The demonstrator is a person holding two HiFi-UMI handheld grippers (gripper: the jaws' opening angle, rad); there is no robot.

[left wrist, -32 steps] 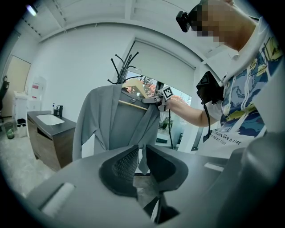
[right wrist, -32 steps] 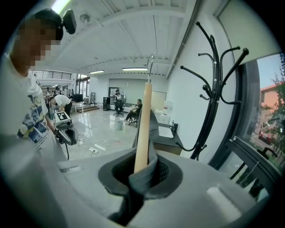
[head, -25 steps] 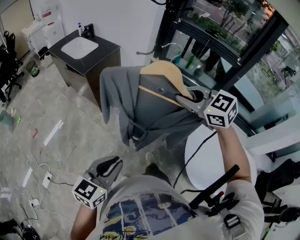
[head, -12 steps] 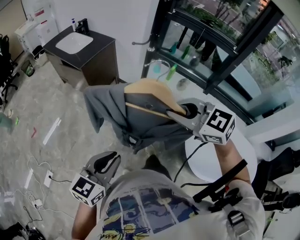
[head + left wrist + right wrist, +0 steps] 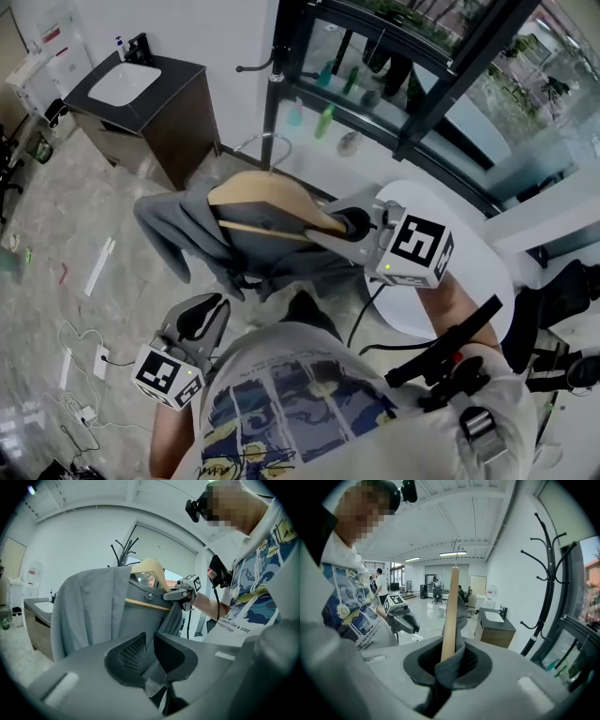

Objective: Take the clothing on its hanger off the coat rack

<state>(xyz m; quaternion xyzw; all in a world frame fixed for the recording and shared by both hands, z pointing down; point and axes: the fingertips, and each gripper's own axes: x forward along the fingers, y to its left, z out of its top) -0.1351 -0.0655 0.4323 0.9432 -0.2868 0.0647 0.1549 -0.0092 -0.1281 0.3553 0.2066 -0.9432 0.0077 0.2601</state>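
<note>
A grey garment [image 5: 183,234] hangs on a wooden hanger [image 5: 262,199], held free in the air. It is apart from the black coat rack [image 5: 275,84], which stands behind it. My right gripper [image 5: 349,225] is shut on the hanger's right end, with cloth pinched in too. In the right gripper view the hanger [image 5: 451,611] rises from the right gripper [image 5: 449,660], its metal hook [image 5: 457,545] bare, and the coat rack [image 5: 548,583] stands to the right. My left gripper [image 5: 202,319] hangs low by my body, shut and holding nothing. In its own view, the left gripper [image 5: 150,651] faces the garment [image 5: 93,611].
A dark cabinet with a white sink [image 5: 141,89] stands at the back left. A white round table [image 5: 473,272] is under my right arm. Bottles [image 5: 323,117] line the window ledge. Cables and a socket strip [image 5: 89,361] lie on the floor at the left.
My right gripper has carried the hanger and garment down and to the left, away from the coat rack. The left gripper has stayed low and shut.
</note>
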